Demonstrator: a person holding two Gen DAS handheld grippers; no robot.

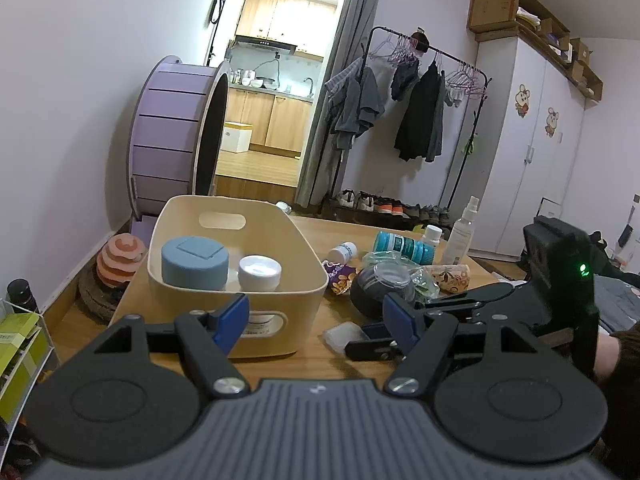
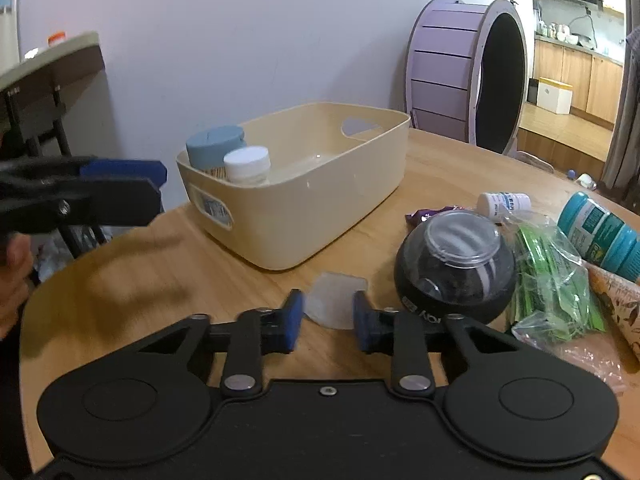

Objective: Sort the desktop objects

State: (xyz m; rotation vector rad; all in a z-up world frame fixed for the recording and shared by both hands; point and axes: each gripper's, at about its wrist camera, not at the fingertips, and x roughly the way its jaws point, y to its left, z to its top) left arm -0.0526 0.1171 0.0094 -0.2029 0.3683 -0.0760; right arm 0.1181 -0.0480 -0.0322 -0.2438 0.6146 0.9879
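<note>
My right gripper [image 2: 328, 316] is open and low over the wooden table [image 2: 160, 280], its blue pads on either side of a translucent white packet [image 2: 336, 300] that lies flat. My left gripper [image 1: 316, 322] is open and empty, held just in front of the cream bin [image 1: 188, 300]. In the bin stand a blue round box [image 1: 195, 258] and a white jar [image 1: 259, 273]. In the left wrist view the packet [image 1: 344, 334] lies right of the bin.
Right of the packet is a black ball with a clear lid [image 2: 454, 264], then a bag of green sachets [image 2: 552, 280], a teal canister [image 2: 600, 232], a small white bottle [image 2: 502, 204] and a purple snack packet [image 2: 424, 214]. A spray bottle [image 1: 462, 232] stands at the table's far edge.
</note>
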